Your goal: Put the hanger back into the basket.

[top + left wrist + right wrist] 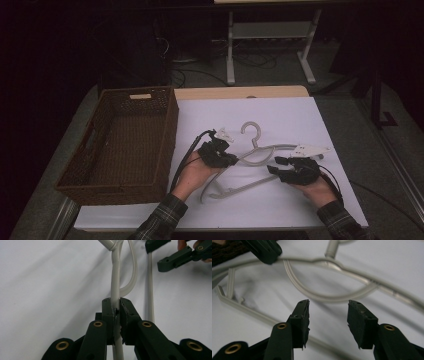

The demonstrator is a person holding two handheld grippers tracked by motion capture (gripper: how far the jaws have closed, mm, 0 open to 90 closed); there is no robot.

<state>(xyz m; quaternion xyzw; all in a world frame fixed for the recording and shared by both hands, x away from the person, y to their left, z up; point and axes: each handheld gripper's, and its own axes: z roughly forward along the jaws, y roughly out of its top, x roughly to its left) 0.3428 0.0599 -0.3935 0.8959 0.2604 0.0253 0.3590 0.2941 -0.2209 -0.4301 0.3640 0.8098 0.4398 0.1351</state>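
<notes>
A pale grey plastic hanger [260,152] lies flat on the white table cover, its hook [251,131] pointing away from the person. My left gripper [231,160] is shut on the hanger's left shoulder bar; in the left gripper view the bar [115,277] runs straight up out of the closed pads of that gripper [117,302]. My right gripper [277,162] hovers low at the hanger's right side. In the right gripper view its jaws [328,305] stand apart with nothing between them, just short of the hanger's curved inner bar [332,298].
A brown wicker basket [172,125] stands on the left of the table, close beside the left hand. The white cover [280,115] spreads beyond the hanger toward the table's far edge. Past that edge are a desk frame and cables on the floor.
</notes>
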